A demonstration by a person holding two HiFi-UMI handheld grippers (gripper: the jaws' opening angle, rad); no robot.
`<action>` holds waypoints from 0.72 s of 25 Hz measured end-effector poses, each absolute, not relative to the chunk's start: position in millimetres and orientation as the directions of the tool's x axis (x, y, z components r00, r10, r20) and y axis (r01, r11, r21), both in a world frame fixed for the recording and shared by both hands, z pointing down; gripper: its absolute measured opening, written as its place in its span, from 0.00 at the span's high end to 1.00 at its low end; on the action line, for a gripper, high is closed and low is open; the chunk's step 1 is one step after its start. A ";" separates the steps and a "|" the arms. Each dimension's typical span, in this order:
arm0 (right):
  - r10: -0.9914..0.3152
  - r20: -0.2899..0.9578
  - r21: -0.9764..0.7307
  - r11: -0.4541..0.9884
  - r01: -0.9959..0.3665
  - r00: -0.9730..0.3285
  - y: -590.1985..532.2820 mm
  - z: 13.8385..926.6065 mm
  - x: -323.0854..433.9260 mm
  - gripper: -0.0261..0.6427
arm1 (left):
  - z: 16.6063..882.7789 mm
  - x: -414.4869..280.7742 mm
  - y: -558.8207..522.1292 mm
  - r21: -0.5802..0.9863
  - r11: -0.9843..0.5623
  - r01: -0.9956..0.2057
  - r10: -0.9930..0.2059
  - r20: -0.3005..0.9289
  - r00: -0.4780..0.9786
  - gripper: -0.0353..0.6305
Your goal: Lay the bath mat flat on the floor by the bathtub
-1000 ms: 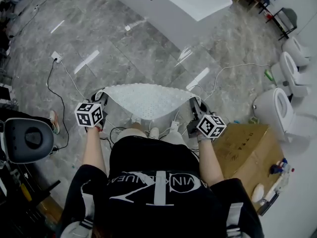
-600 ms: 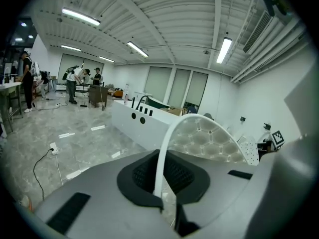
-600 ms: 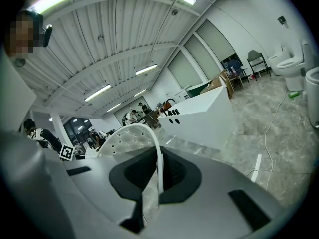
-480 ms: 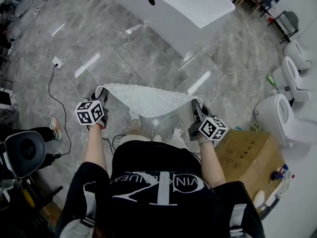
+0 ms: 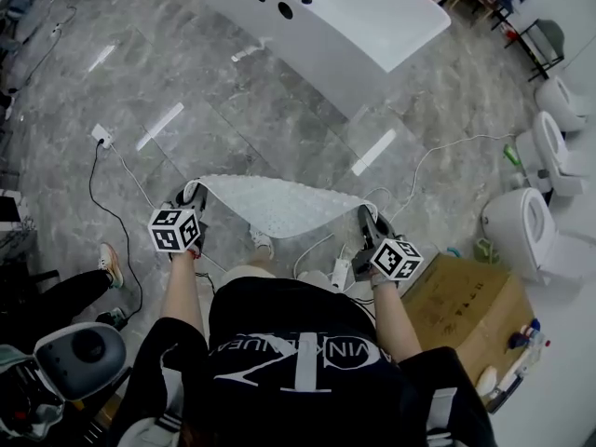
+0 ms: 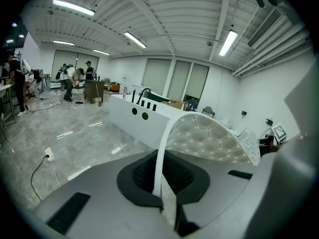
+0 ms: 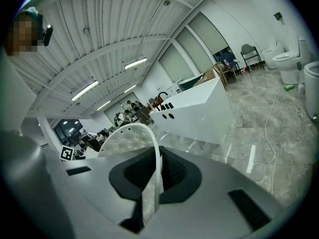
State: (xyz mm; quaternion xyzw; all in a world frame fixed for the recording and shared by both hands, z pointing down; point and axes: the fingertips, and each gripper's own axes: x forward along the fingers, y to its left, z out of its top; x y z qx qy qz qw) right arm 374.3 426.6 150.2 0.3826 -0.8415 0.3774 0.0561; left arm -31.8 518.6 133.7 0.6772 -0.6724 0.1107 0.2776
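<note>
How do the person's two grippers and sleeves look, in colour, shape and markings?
The left gripper and the right gripper are dark two-jaw tools. Each carries a white cube with black square markers. In their own views the bodies look grey with black inserts. The person wears a black short-sleeved T-shirt with white print.

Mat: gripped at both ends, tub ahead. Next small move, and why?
Probably carry it toward the tub, kept spread: left gripper and right gripper are shut on near corners of the mat, it hangs off the floor, and the tub is well ahead.
</note>
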 end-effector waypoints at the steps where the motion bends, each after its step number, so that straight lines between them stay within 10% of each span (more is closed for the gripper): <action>1: -0.605 0.389 -0.594 0.412 -0.691 -0.695 421.5 152.5 367.0 0.92 | 135.5 -39.9 511.5 0.227 0.050 -0.973 -0.845 0.528 0.079 0.92; 18: -0.646 0.437 -0.564 0.345 -0.750 -0.626 351.4 169.2 278.9 0.92 | 158.2 -128.5 409.4 0.257 -0.043 -0.965 -0.812 0.554 0.183 0.92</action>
